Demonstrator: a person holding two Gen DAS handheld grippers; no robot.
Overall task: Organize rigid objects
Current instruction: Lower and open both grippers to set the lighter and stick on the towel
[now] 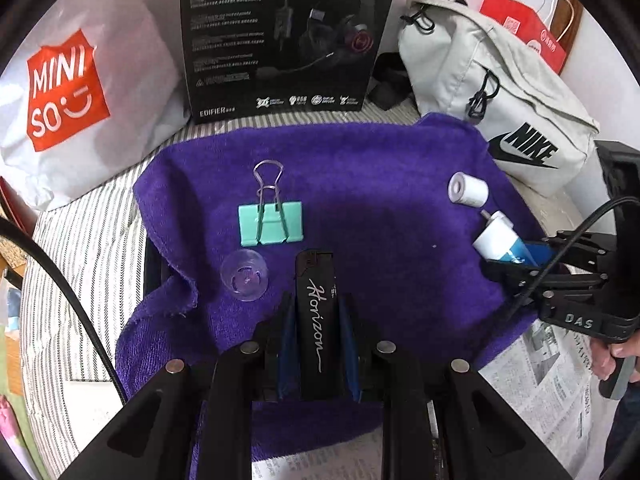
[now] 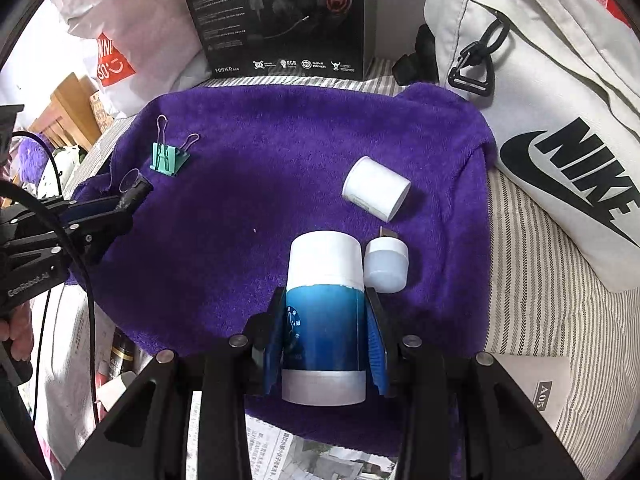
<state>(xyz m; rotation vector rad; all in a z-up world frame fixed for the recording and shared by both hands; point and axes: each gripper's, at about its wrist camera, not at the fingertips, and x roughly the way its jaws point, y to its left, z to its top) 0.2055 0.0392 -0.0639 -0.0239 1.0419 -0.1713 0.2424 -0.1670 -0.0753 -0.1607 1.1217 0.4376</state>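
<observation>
My left gripper (image 1: 317, 297) is shut on a black lighter (image 1: 316, 320) lettered "Horizon", which points down at a purple towel (image 1: 380, 184). Just ahead of it on the towel lie a green binder clip (image 1: 271, 224) and a clear plastic cup (image 1: 244, 276). My right gripper (image 2: 324, 292) is shut on a blue and white tube (image 2: 324, 320) over the towel's (image 2: 280, 140) near right part. Beside that tube stands a small white USB lamp (image 2: 386, 264), with a white roll (image 2: 376, 189) lying beyond it. The left wrist view shows the right gripper (image 1: 516, 256) with its tube (image 1: 498, 246).
A black headset box (image 1: 280, 36) stands behind the towel, a white Miniso bag (image 1: 76, 92) at the back left, a grey Nike bag (image 2: 560, 120) at the right. Newspaper (image 1: 552, 364) and striped cloth (image 2: 532, 288) lie around the towel. A hand (image 1: 612, 356) holds the right gripper's handle.
</observation>
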